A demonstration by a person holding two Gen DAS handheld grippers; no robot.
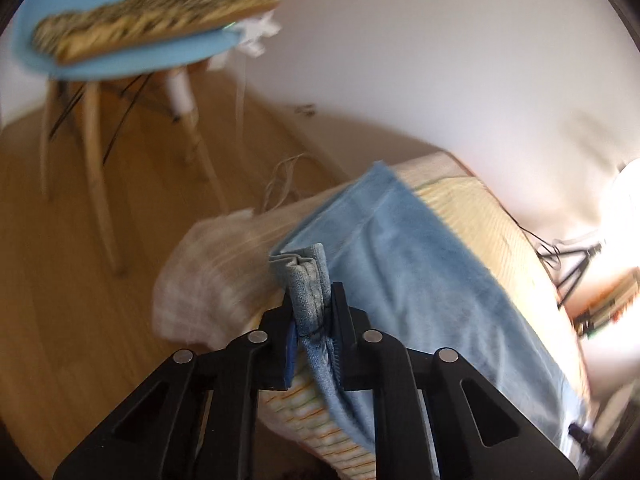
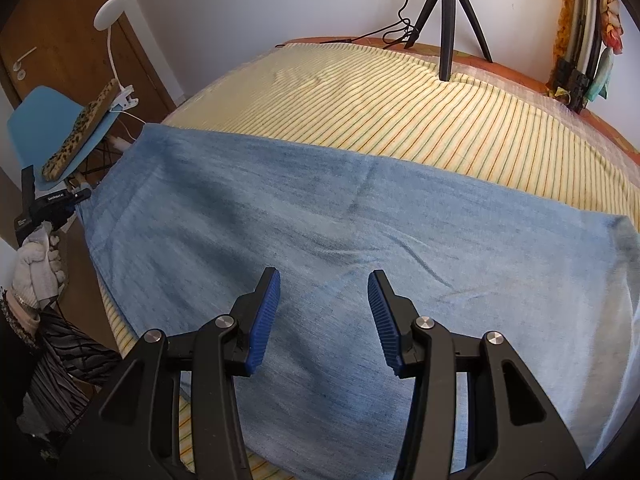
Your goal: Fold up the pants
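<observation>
Chair (image 1: 120,12) blurred; pants (image 2: 616,320) cut off at right edge.

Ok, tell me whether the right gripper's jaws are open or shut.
Open. In the right wrist view the right gripper hovers over the pants spread on the bed, a wide gap between its blue pads, gripping nothing.

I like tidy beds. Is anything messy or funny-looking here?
Mostly tidy. The pants lie flat on the striped sheet, with light creases. One odd thing: a camera tripod stands on the bed. The left gripper pinches the pants' bunched hem.
</observation>
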